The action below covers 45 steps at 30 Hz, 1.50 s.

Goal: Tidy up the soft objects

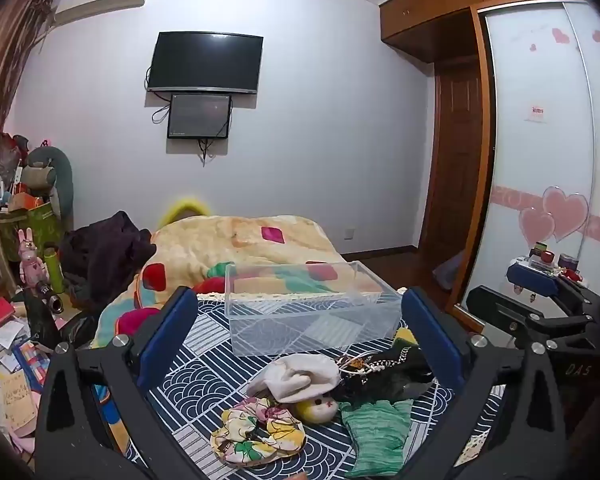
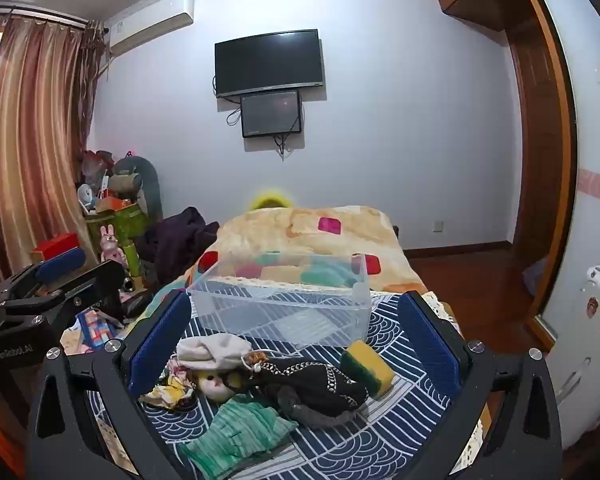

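Note:
A clear plastic bin stands empty on the blue patterned cloth. In front of it lie a white cloth pouch, a floral scrunchie, a small doll head, a green knit cloth, a black chain-patterned pouch and a yellow-green sponge. My left gripper is open above the pile, holding nothing. My right gripper is open above the pile, holding nothing.
A folded patchwork blanket lies behind the bin. Dark clothing and clutter sit at the left. A wardrobe with sliding doors is at the right. The bed edge drops to a wooden floor.

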Available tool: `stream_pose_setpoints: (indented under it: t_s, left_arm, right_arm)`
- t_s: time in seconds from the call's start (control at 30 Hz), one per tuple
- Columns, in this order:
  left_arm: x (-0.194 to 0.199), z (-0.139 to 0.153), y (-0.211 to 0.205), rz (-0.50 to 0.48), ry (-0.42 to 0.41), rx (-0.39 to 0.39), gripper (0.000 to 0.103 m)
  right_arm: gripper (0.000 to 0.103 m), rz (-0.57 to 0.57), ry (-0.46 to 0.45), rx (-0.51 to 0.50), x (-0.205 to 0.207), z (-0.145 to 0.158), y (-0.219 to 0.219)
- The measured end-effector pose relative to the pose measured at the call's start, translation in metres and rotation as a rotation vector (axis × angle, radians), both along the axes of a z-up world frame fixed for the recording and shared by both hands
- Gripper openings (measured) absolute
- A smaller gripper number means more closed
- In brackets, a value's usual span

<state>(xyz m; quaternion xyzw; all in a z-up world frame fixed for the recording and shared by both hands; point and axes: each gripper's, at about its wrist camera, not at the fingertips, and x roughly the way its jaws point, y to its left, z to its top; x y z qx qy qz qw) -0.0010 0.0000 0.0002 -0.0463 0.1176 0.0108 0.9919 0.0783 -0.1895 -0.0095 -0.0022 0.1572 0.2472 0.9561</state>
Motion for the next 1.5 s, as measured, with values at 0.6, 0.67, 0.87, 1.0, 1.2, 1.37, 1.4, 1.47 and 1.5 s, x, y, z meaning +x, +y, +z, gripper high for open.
stream_pose_setpoints:
  t_s: [0.6,0.67,0.87,1.0,1.2,1.37,1.4,1.47,1.5]
  left_arm:
    - [-0.002,0.005,-0.004,-0.007,-0.005,0.021,0.103]
    - [-0.003,0.006,-0.004,-0.007,-0.005,0.023,0.103]
    - [-0.004,0.007,-0.006,-0.005,-0.01,0.03,0.103]
    - [-0.004,0.007,-0.006,-0.005,-0.009,0.03,0.103]
    - [-0.004,0.009,-0.007,-0.007,-0.013,0.03,0.103]
    - [-0.005,0.01,-0.007,-0.009,-0.016,0.03,0.103]
    - [-0.005,0.01,-0.007,-0.009,-0.017,0.03,0.103]
    - [-0.005,0.01,-0.007,-0.009,-0.016,0.031,0.103]
    - [-0.005,0.01,-0.007,-0.009,-0.016,0.031,0.103]
  right_arm:
    - [0.103,-0.011,-0.014,0.017,-0.001,0.004,-0.002]
    - [0.103,-0.009,-0.016,0.018,0.0,0.005,-0.003]
    - [0.103,-0.009,-0.026,0.018,-0.005,0.006,-0.003]
    - [0.103,-0.008,-0.026,0.017,-0.004,0.005,-0.003]
    - [0.103,-0.007,-0.027,0.018,-0.004,0.006,-0.003]
    - [0.103,-0.007,-0.029,0.017,-0.005,0.006,-0.002]
    - [0.103,-0.007,-0.029,0.016,-0.005,0.006,-0.002]
    - [0.103,-0.008,-0.029,0.017,-0.005,0.006,-0.002]
    - [0.103,-0.007,-0.029,0.017,-0.005,0.006,-0.002]
